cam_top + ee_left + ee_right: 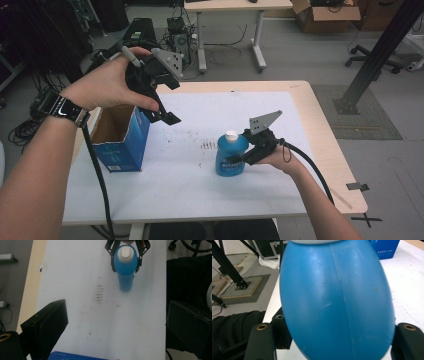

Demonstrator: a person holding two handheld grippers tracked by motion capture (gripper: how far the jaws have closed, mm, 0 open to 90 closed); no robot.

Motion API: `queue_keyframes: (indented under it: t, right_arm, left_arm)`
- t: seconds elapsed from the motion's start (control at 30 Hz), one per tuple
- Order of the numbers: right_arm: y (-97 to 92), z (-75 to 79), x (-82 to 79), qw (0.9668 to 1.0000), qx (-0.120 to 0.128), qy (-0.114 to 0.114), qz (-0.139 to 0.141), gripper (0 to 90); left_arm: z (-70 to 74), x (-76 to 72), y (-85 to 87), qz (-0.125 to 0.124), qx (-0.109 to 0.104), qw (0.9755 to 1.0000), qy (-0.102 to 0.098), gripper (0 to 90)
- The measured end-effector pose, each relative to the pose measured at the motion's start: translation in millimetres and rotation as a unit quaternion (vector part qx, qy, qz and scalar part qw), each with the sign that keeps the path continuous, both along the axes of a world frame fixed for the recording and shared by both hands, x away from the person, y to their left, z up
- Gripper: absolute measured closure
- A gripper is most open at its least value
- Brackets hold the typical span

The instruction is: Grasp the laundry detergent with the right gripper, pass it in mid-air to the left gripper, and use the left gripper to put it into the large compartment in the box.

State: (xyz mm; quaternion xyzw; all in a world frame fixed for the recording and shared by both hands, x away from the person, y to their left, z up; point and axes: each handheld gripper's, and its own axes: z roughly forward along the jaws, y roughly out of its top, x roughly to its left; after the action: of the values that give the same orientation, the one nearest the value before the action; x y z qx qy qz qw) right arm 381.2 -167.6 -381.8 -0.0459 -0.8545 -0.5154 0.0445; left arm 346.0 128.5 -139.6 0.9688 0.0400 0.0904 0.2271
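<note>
Gripping upright bottle (231,155) near table's (320,125) right edge with right gripper (248,156); left gripper (162,116) open above box (122,142).

**Right tongs clamped on blue bottle; left tongs raised over box**

The right tongs (243,156) grip a blue bottle (231,156) with a white cap, standing upright on the white-topped table (190,185). The left tongs (167,114) are held above the table, jaws apart and empty, just beside an open blue cardboard box (122,142) near the left edge. Dark smudges (207,145) mark the surface between box and bottle.
</note>
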Motion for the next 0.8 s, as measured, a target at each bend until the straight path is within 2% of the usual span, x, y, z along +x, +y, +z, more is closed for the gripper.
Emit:
queue_keyframes:
  t: [0.3,0.53,0.67,0.8]
  right_arm:
    - [-0.6,0.4,-2.0,0.9998,-0.001,-0.015,-0.008,40.2]
    - [0.7,4.7,-6.7,0.9995,-0.015,-0.025,-0.012,41.4]
    - [1.2,12.3,-10.3,0.9992,-0.022,-0.032,-0.014,41.6]
    - [2.3,28.1,-13.2,0.999,-0.023,-0.035,-0.015,41.7]
  left_arm:
    - [-0.1,-0.1,-0.3,0.002,0.001,1.0,0.0,4.4]
    - [-0.4,-0.5,-2.6,-0.001,0.002,1.0,0.0,4.4]
    - [0.4,-1.6,-3.9,-0.001,0.001,1.0,0.001,4.4]
    - [2.3,-2.6,-5.3,-0.002,0.003,1.0,-0.001,4.2]
